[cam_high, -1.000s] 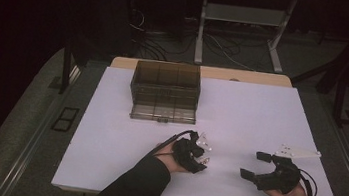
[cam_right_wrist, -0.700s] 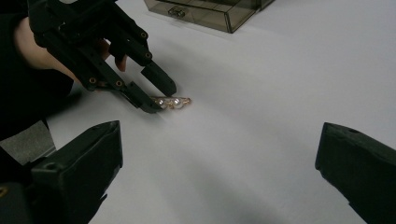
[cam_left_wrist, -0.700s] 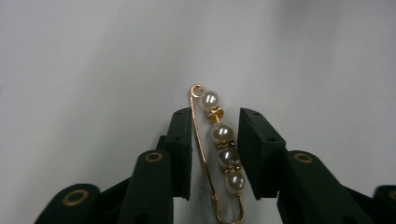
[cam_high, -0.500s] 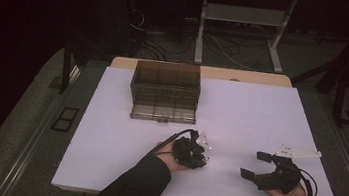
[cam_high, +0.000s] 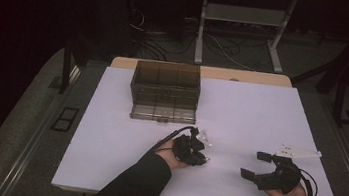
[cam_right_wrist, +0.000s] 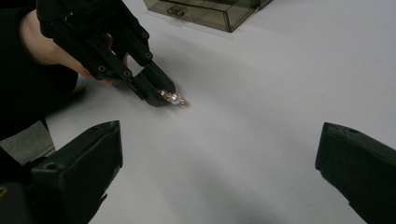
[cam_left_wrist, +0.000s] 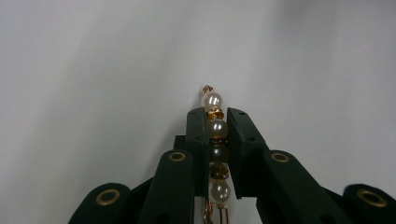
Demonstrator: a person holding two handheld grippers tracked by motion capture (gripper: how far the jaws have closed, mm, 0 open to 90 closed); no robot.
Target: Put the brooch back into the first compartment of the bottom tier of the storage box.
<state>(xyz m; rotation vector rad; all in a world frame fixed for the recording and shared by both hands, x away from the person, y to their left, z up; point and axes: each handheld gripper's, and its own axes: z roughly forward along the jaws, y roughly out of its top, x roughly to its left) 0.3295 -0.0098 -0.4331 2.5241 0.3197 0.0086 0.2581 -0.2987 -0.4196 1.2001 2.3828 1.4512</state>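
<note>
Pearls on a gold chain, the bracelet [cam_left_wrist: 215,135], sit clamped between the jaws of our left gripper [cam_left_wrist: 216,122], just above the white table [cam_high: 261,113]. To the right, our right gripper [cam_high: 259,165] has its jaws wide apart, holding nothing.

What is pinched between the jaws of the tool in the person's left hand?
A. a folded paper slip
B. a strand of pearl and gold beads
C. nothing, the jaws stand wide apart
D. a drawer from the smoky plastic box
B: the left gripper view shows the left tool shut on a pearl and gold bead strand, its end bead poking out past the tips above the white table.
</note>
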